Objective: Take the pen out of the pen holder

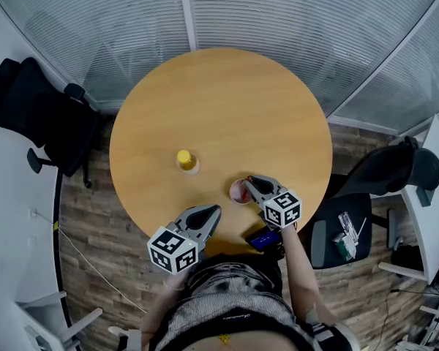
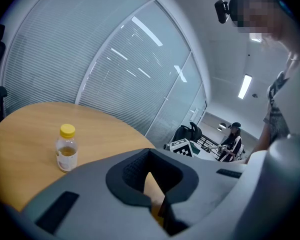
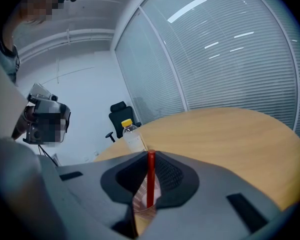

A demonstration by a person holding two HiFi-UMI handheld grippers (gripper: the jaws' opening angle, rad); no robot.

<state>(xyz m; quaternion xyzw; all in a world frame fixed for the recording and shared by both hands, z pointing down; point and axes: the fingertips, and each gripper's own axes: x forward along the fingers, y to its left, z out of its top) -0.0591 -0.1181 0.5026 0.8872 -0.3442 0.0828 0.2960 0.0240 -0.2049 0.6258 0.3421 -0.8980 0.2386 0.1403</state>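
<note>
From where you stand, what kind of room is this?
Probably an office meeting room: a round wooden table, glass walls covered with blinds, and a swivel chair beside it.

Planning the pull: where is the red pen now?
In the right gripper view, the red pen stands upright in the clear pen holder, between the right tool's jaws.

pen (image 3: 150, 179) lower end: hidden inside the pen holder (image 1: 237, 192)
pen holder, 3 o'clock side: under the right gripper (image 1: 249, 184)
</note>
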